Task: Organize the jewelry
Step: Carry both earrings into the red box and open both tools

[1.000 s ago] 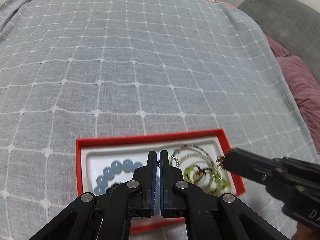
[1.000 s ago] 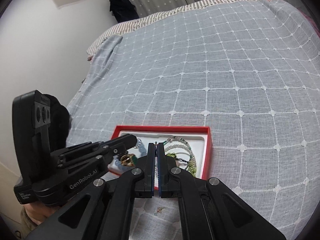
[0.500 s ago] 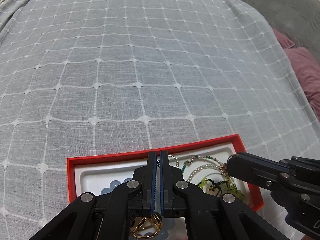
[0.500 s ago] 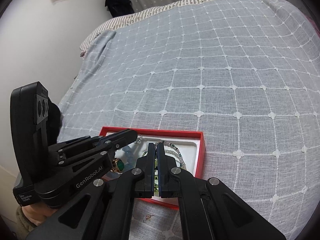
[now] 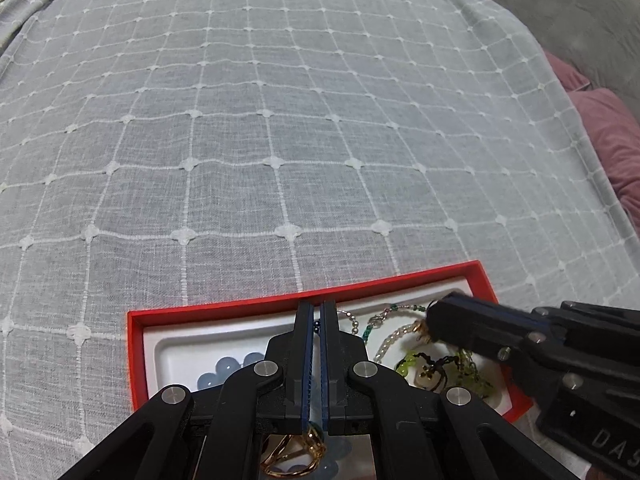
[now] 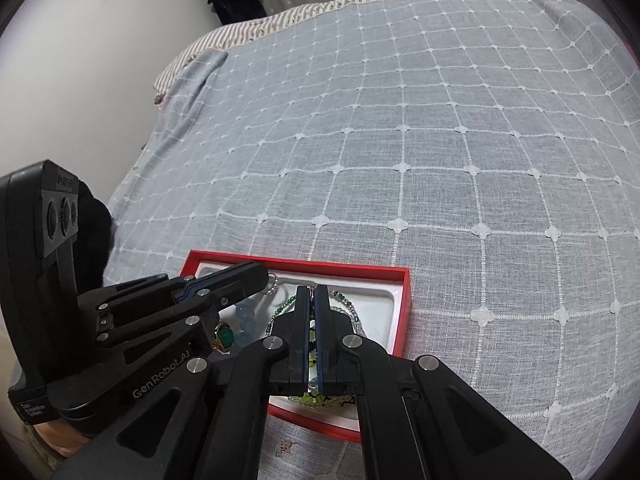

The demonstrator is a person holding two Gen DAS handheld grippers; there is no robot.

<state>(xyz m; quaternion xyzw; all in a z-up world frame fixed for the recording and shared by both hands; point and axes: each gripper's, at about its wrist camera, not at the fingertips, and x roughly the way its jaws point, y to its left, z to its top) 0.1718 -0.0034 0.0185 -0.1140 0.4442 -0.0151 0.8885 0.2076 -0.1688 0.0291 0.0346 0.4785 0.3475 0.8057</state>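
Note:
A red box (image 5: 240, 306) (image 6: 320, 266) with a white tray insert lies on the bedspread. It holds a pale blue bead bracelet (image 5: 224, 366) (image 6: 244, 314), a gold ring with a green stone (image 6: 224, 336), green bead strands (image 5: 464, 372) and a pearl strand (image 5: 390, 344). My left gripper (image 5: 318, 304) (image 6: 262, 274) hovers shut over the tray's middle. Tiny dark blue beads show at its tip; I cannot tell if they are pinched. My right gripper (image 6: 311, 288) (image 5: 434, 312) is shut over the tray's right part. A small gold piece (image 5: 418, 326) at the pearl strand's end sits at its tip.
The grey checked bedspread (image 5: 280, 120) stretches far beyond the box. Pink pillows (image 5: 612, 140) and a grey cushion (image 5: 560, 8) lie at the right edge. A white wall (image 6: 80, 80) borders the bed on the left. A person's hand (image 6: 52, 440) holds the left gripper.
The right gripper's tip has moved from the box's right rim inward and down over the tray, the gold piece staying at its tip. The box now sits closer under both grippers.

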